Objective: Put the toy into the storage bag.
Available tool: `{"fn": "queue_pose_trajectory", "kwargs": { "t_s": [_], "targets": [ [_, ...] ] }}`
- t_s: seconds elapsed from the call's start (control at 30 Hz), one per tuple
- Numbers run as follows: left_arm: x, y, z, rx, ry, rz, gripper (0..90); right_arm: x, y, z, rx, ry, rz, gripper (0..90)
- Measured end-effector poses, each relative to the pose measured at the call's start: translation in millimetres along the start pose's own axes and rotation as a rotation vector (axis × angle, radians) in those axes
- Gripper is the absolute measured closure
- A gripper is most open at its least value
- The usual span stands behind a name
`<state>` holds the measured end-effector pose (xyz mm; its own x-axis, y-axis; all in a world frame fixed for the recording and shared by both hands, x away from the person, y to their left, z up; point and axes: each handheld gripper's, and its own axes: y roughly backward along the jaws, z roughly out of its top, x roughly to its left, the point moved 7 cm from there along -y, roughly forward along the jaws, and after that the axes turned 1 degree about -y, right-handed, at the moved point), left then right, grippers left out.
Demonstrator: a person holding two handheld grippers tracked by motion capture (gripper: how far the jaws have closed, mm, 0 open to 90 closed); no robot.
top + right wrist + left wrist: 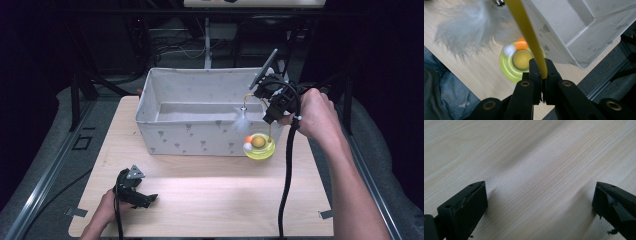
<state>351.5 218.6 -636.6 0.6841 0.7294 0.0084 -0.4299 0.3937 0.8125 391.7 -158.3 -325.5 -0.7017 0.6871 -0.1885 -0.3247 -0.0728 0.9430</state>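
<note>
Right gripper (541,75) — jaws clamped on a thin yellow wand (525,30) with a white feather tuft (242,121), held above a round yellow-green toy base (259,146) beside a grey fabric bin (200,107). Left gripper (540,202) — jaws apart over the pale wooden table (529,157). No writing legible.

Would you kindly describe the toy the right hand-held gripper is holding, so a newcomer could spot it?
Start at the grey fabric bin on the wooden table. At its right front corner sits a yellow-green cat toy. A thin yellow wand with a white feather rises from its round base.
</note>
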Motion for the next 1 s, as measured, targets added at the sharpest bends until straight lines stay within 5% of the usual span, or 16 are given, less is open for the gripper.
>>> {"fn": "queue_pose_trajectory", "kwargs": {
  "t_s": [1.0],
  "targets": [
    [-0.1,0.6,-0.6,0.003,0.0,-0.005,0.1,-9.9,41.7,28.6,-0.01,0.009,-0.034,87.5]
  ]
}}
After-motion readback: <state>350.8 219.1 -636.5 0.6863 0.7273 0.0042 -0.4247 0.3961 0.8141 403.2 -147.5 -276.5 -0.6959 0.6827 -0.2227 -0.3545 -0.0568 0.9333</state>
